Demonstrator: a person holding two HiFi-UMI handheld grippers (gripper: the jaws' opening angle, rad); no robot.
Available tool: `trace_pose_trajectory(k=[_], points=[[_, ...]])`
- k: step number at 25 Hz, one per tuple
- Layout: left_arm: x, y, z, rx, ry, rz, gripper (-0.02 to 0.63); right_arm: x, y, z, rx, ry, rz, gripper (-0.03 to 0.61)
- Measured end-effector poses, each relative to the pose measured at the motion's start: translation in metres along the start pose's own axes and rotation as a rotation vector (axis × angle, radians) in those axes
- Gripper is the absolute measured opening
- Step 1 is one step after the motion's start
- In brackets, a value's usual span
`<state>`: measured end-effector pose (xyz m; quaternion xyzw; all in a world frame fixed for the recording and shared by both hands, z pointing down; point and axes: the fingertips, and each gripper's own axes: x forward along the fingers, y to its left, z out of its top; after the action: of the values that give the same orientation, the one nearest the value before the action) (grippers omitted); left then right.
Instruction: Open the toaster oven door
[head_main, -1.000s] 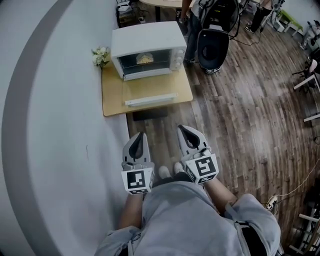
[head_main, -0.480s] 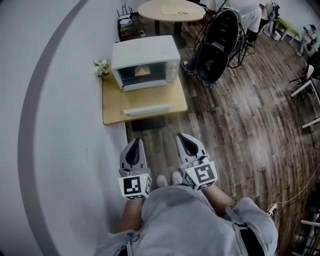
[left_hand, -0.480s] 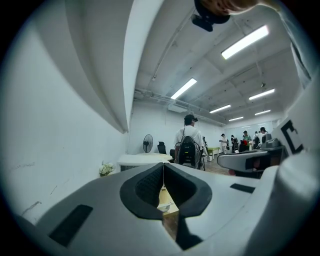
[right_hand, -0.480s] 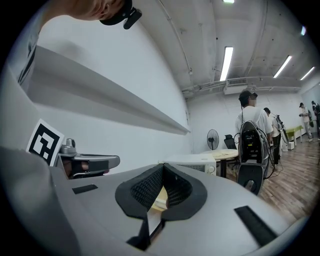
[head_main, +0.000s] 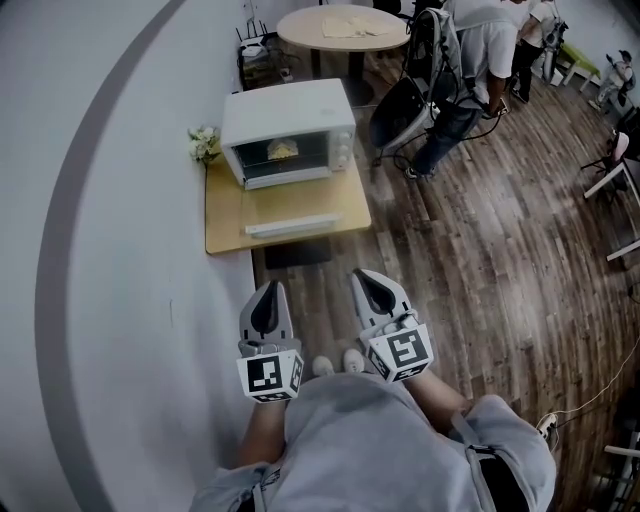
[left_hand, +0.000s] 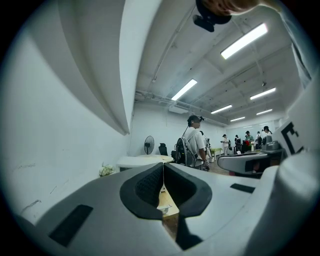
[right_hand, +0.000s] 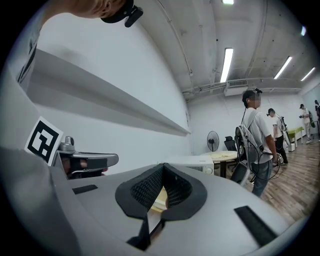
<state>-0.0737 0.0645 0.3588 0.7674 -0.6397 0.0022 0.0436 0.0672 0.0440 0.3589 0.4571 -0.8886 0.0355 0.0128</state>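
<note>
A white toaster oven (head_main: 288, 118) stands on a low wooden table (head_main: 226, 212) against the wall. Its glass door (head_main: 300, 205) hangs down flat in front of it, and something yellow shows inside. Both grippers are held over the floor well short of the table, pointing at it. My left gripper (head_main: 268, 287) is shut and holds nothing; its jaws meet in the left gripper view (left_hand: 163, 169). The right gripper (head_main: 367, 276) is also shut and holds nothing, its jaws (right_hand: 162, 171) closed. In both gripper views the oven (left_hand: 141, 161) (right_hand: 192, 162) shows far ahead.
A small bunch of white flowers (head_main: 203, 141) sits at the table's left corner. Behind the oven are a round table (head_main: 343, 25) and a fan. A person with a backpack (head_main: 470, 60) stands at the oven's right. The white wall runs along the left.
The oven and table look a little smaller and farther away. A person with a backpack has walked into view beside the oven. Both grippers stay shut side by side.
</note>
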Motion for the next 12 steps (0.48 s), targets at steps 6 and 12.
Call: trace_pose_trajectory(k=[6,12], points=[[-0.0016,-0.0045,0.003,0.003,-0.005,0.005,0.005,-0.0033,-0.0022,0.0011,0.005,-0.002,0.005,-0.002],[-0.0025,-0.0037,0.0025,0.005,-0.007,0.01,0.005,-0.0018,-0.0004,0.0036,-0.004,-0.012,0.008,-0.002]])
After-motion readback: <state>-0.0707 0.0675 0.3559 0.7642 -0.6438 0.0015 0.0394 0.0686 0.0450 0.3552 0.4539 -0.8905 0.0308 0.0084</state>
